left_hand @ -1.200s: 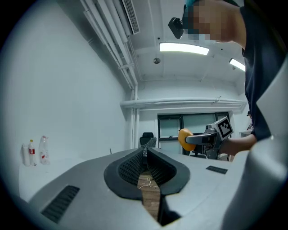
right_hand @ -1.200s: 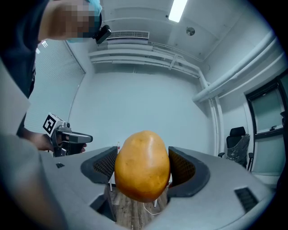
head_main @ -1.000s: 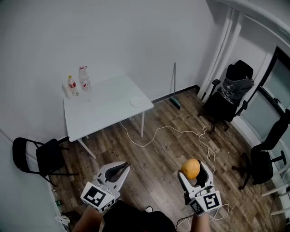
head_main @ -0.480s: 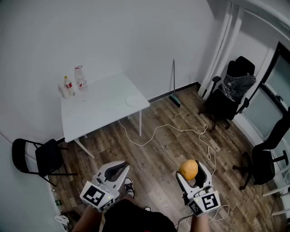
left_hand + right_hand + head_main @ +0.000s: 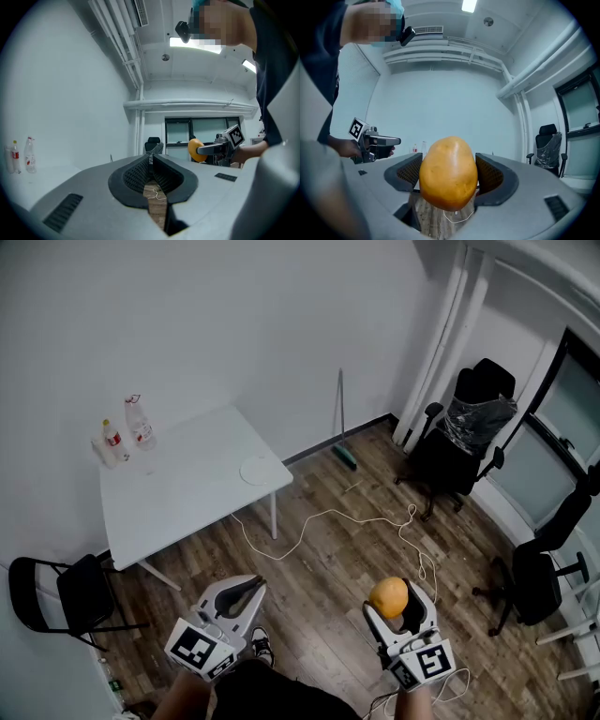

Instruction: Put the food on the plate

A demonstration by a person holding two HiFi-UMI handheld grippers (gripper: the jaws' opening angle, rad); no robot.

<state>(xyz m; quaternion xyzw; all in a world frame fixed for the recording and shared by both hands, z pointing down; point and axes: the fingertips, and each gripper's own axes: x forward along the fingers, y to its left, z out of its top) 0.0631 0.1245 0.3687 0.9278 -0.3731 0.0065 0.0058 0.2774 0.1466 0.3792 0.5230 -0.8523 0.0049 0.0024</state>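
My right gripper [image 5: 395,604] is shut on an orange-yellow fruit [image 5: 389,596], held above the wooden floor at the lower right of the head view. In the right gripper view the fruit [image 5: 448,172] fills the space between the jaws. My left gripper [image 5: 246,589] sits at the lower left, shut with nothing in it; its jaws meet at the tips in the left gripper view [image 5: 151,161]. A white plate [image 5: 256,470] lies near the right edge of the white table [image 5: 178,493], well ahead of both grippers.
Two bottles [image 5: 126,433] stand at the table's far left corner. A white cable [image 5: 328,526] snakes over the floor. A black folding chair [image 5: 61,593] is at the left, office chairs [image 5: 459,439] at the right, a broom [image 5: 339,418] against the wall.
The view has shifted: the table, plate and bottles now appear further left and lower. Both grippers keep their places in the frame, the right one still holding the fruit.
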